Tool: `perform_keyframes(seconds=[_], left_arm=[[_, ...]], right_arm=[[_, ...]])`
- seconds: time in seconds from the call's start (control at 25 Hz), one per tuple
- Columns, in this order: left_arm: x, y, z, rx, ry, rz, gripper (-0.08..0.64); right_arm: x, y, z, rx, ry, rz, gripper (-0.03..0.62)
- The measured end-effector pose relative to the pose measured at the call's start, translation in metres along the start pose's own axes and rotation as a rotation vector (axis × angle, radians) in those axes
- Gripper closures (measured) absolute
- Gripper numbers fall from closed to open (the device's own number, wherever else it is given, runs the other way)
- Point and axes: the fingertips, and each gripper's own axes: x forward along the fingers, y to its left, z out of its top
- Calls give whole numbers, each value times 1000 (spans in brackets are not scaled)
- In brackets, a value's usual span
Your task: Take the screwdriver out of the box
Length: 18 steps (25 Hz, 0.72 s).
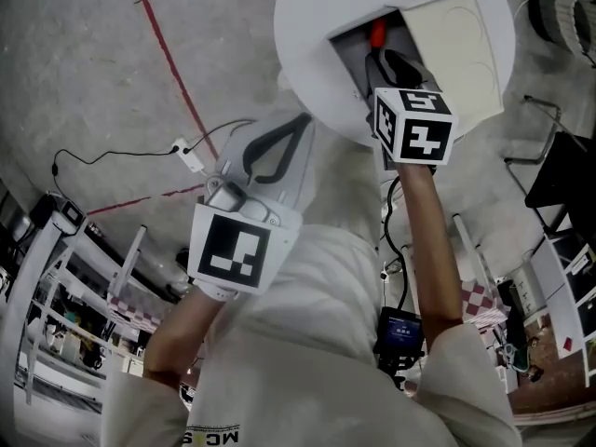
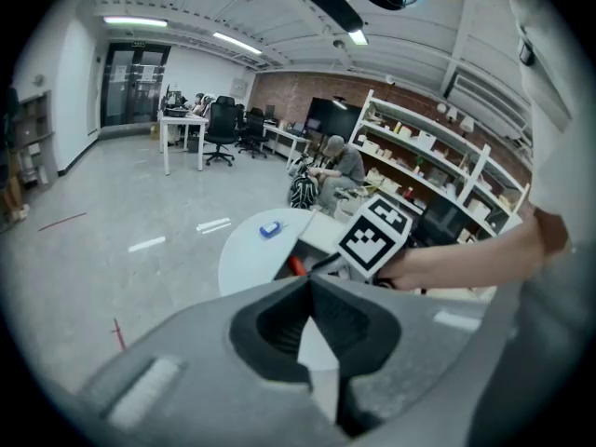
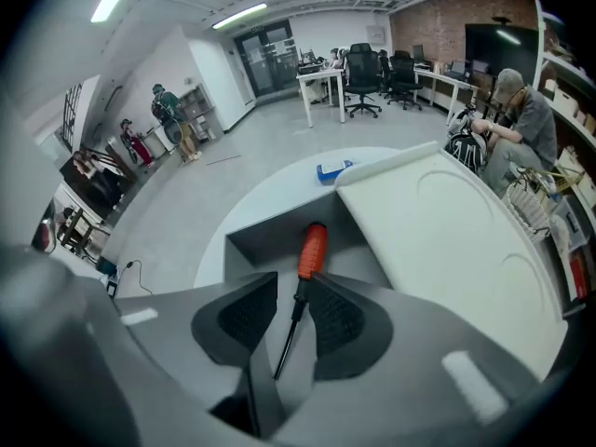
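On the round white table (image 1: 307,26) stands an open grey box (image 3: 261,240), its cream lid (image 3: 447,240) swung off to the right. Inside lies the screwdriver (image 3: 313,250), with a red handle and a dark shaft. My right gripper (image 3: 293,291) hangs over the box, pointing steeply down with its jaws open. The shaft shows in the gap between them and neither pad presses on it. In the head view the red handle (image 1: 377,33) peeks out beyond the right gripper (image 1: 386,63). My left gripper (image 1: 303,121) sits short of the table edge, shut and empty.
A small blue object (image 3: 331,169) lies on the table's far side. A power strip and its cable (image 1: 189,155) lie on the floor beside a red line. A seated person (image 2: 340,166) is by the shelving behind, with desks and office chairs (image 2: 222,133) further off.
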Motion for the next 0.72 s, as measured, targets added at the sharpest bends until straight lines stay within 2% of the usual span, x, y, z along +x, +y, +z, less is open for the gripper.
perform_keyframes(seconds=[0.28, 0.48, 0.72], left_arm=[[3, 9, -7, -27, 6, 18, 560], [5, 14, -10, -37, 6, 26, 560], [2, 12, -11, -43, 7, 30, 560]], right_arm=[[23, -5, -9, -10, 86, -28, 485], [30, -14, -13, -54, 122, -97, 479], [33, -15, -20, -66, 156, -105, 489]])
